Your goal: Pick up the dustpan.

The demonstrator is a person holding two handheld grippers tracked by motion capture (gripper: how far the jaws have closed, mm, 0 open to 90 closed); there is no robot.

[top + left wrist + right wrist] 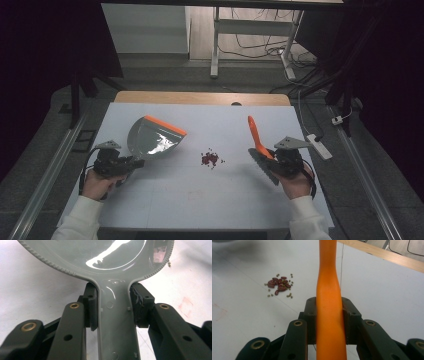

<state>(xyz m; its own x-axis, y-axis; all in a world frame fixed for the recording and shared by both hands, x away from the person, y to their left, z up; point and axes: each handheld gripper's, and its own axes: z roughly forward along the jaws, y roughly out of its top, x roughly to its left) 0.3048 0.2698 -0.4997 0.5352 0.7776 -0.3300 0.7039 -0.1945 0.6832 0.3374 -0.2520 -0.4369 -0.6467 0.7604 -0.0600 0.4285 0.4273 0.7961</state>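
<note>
White desk (200, 200), wood strip along far edge. Small pile of red beans (210, 159) with a few green ones lying mid-desk, directly on the surface.

grey dustpan (150, 137) – orange rim, orange brush handle (255, 135), red beans (210, 159) – white table (200, 200)

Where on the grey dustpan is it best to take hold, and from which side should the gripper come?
Probably the flat handle, just below where it widens into the dustpan. Come from the handle end, jaws on its two long edges: they are straight and parallel there. The left gripper is shut on it this way.
</note>
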